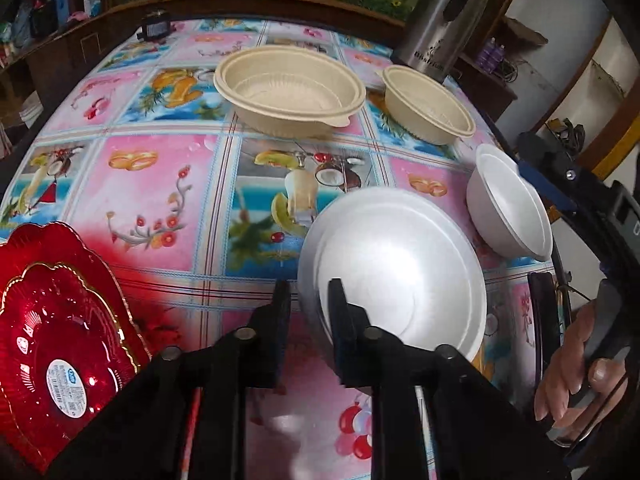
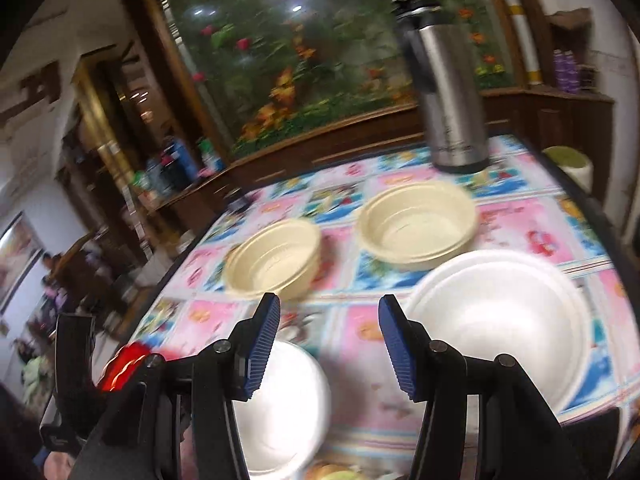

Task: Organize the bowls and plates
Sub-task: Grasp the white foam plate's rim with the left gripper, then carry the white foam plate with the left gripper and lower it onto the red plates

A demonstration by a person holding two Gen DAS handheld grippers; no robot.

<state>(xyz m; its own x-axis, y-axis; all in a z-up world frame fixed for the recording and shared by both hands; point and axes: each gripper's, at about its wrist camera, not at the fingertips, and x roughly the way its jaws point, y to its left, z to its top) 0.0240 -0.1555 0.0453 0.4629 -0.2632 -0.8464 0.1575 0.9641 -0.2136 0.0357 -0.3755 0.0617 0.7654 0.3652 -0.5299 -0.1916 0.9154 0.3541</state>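
My left gripper point(image 1: 309, 300) points down at a white foam bowl point(image 1: 400, 272) on the flowered tablecloth point(image 1: 160, 184). Its fingers straddle the bowl's near-left rim, one outside and one inside, with a sliver of cloth showing beside the rim. A second white bowl point(image 1: 508, 204) sits to the right. Two beige bowls point(image 1: 288, 88) point(image 1: 428, 104) stand farther back. A red scalloped plate point(image 1: 52, 344) lies at the near left. My right gripper point(image 2: 328, 344) is open with nothing between its blue pads, just left of the second white bowl point(image 2: 500, 320). The straddled bowl point(image 2: 280, 408) shows below it.
A steel thermos point(image 1: 444, 20) stands at the table's back right, also in the right wrist view point(image 2: 448, 96). A small black object point(image 1: 154, 26) sits at the back left. A hand point(image 1: 572, 368) grips the right gripper's handle by the table's right edge. Shelves and furniture surround the table.
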